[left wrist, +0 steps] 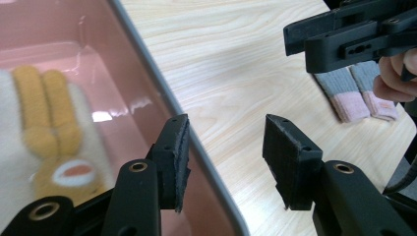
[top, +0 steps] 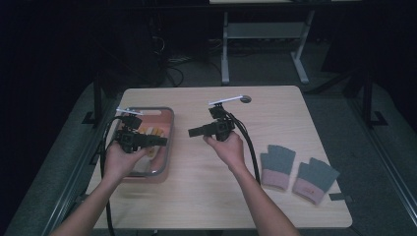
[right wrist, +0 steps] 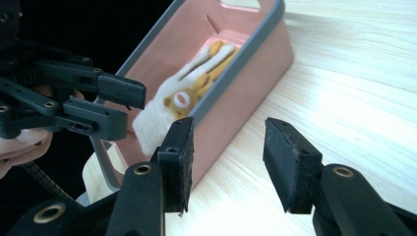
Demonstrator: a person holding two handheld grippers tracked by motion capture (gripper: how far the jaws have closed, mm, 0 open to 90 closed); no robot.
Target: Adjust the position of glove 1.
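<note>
L gripper (top: 162,141) over the pink bin (top: 169,129) at desk (top: 275,108) left side, jaws spread, nothing between them. In the left gripper view my jaws straddle the bin's grey rim: one jaw over the inside, the other over bare wood. No contact w/ rim as far as I can tell, angle's poor.

R gripper (top: 193,132) held above desk centre, just right of the bin, pointing toward it. Jaws spread too, empty. In the right gripper view they sit over the wood beside the bin's outer wall.

L hand (top: 119,160) and R hand (top: 227,147) each wrap a gripper body; cables trail back toward me.

Inside bin: white glove w/ yellow-orange fingers (right wrist: 196,78) and a small face-like patch, lying flat on the bin floor. It also shows at the left of the left gripper view (left wrist: 44,118), blurry there.

Pair of grey gloves w/ pink cuffs (top: 299,169) lies flat on the desk's right side near the front edge, side by side, well apart from both grippers. Small dark strip (top: 340,197) just beside the right one, at the desk edge; can't tell what it is.
</note>
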